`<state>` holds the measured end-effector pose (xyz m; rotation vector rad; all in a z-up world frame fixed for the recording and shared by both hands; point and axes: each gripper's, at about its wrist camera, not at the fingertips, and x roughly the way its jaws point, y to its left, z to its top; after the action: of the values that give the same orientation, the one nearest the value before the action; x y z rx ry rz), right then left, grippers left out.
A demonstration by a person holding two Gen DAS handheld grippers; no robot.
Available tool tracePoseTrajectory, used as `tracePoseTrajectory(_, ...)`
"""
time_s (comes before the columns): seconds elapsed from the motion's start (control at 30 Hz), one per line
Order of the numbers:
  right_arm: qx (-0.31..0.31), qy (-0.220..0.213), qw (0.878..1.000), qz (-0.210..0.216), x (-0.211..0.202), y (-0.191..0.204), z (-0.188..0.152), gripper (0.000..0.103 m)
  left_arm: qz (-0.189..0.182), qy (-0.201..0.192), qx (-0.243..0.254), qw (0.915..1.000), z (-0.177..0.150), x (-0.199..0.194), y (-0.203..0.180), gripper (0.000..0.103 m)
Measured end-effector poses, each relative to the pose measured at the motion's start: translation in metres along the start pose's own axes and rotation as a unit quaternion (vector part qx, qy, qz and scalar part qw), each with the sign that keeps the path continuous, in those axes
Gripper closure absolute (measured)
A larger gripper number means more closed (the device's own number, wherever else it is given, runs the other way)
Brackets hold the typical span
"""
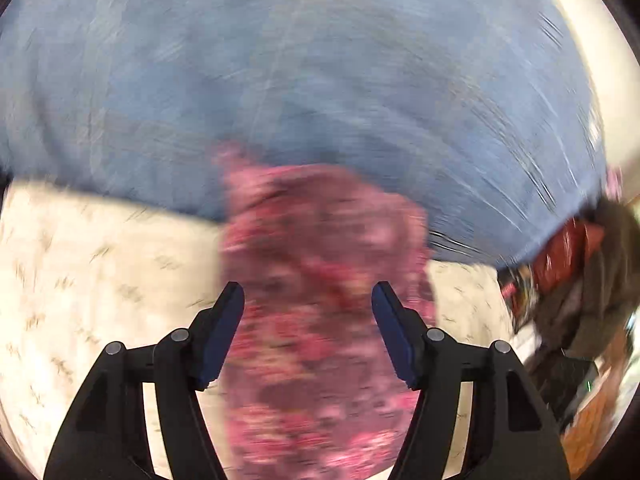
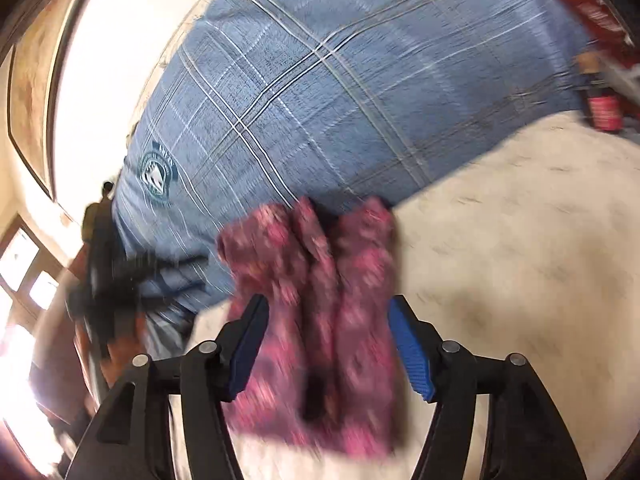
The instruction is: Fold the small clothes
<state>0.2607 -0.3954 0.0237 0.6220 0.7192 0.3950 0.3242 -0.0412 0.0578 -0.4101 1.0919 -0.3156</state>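
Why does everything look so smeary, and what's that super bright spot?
Left wrist view: movement smears the pink flowery cloth and blue checked cloth. Right wrist view: less smeared, checks show clearly, but glare whitens the left edge; both views bend like a fishbowl.

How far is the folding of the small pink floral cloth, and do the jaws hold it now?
Done: the small pink floral cloth looks bunched into lengthwise folds on the cream patterned bedsheet, beside the blue checked pillow. In hand: nothing; the left gripper and right gripper both have open jaws over the cloth. Left: gripping and finishing a neat fold. Blur hides finer detail.
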Motion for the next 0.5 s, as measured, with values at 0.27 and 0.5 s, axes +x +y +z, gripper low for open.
tracePoseTrajectory(0.27,-0.006,0.122,0.992,0.006,0.137,0.012,0.031,0.032,-0.053,0.052,-0.089,0.9932,-0.016,0.037,0.066,0.038)
tracePoseTrajectory(0.5,-0.099,0.063,0.993,0.023,0.103,0.053,0.030,0.094,-0.103,0.043,-0.069,0.9913,-0.030,0.028,0.046,0.037)
